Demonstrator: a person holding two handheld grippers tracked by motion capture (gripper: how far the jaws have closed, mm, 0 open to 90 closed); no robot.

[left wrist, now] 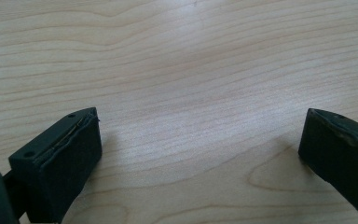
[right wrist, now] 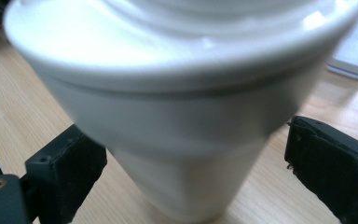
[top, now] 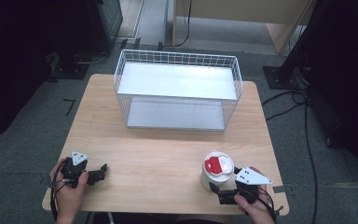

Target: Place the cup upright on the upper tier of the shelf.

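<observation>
A white foam cup point(top: 216, 175) with a red-and-white lid point(top: 218, 164) stands upright near the table's front right. My right gripper point(top: 222, 186) is held low right behind it. In the right gripper view the cup point(right wrist: 177, 116) sits between the two black jaws, and my right gripper point(right wrist: 196, 154) is open, with a gap showing at the right-hand jaw. My left gripper point(top: 101, 172) rests at the front left in a hand. In its own view my left gripper point(left wrist: 200, 140) is wide open over bare wood.
A white wire rack point(top: 177, 55) with two flat shelves stands at the back middle of the wooden table point(top: 168, 144). Cables point(top: 303, 121) trail over the grey floor at the right. Dark equipment stands beyond the table's far corners.
</observation>
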